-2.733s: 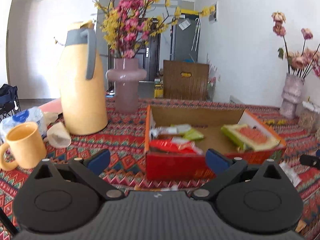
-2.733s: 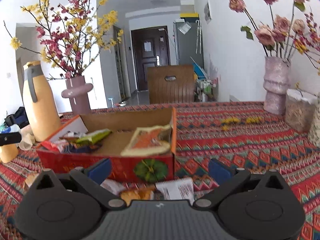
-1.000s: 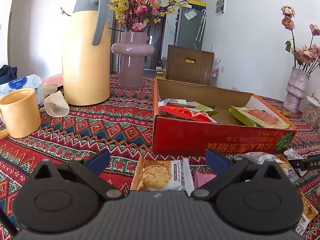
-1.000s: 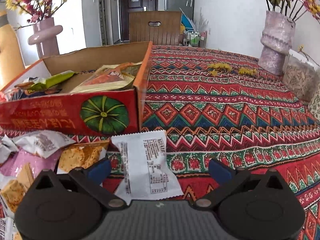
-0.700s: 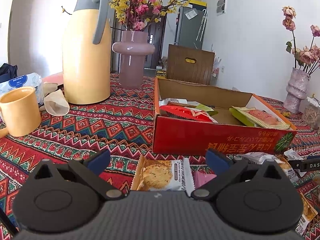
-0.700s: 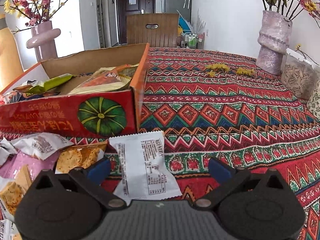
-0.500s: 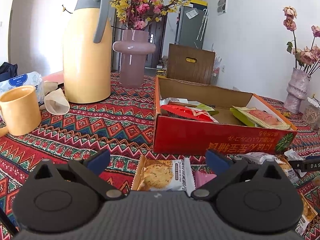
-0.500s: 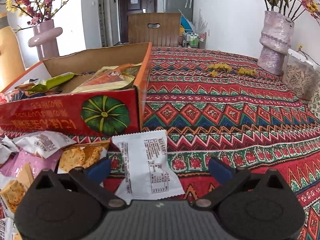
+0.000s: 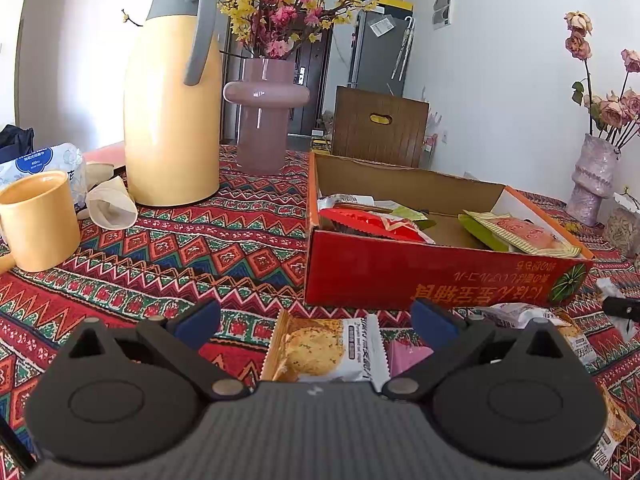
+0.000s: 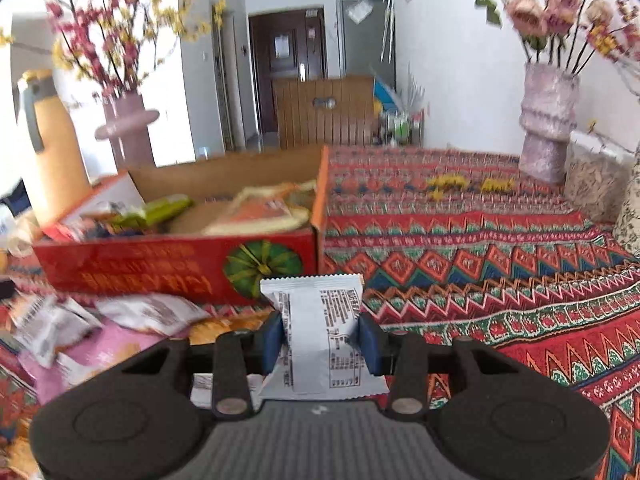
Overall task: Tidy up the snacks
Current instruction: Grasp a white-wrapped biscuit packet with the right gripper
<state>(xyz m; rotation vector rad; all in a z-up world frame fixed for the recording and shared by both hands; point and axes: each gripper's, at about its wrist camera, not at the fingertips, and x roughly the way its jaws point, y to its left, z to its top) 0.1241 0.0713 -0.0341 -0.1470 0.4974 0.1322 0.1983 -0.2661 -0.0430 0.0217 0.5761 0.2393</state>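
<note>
R tool (image 10: 320, 338) clamps white pkt (image 10: 320, 332), btwn pads

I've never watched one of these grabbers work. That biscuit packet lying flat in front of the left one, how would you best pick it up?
Probably across its two long edges, coming from the near side. The biscuit packet lies flat, lengthwise between the open left gripper fingers, with its crimped end toward the red box.
</note>
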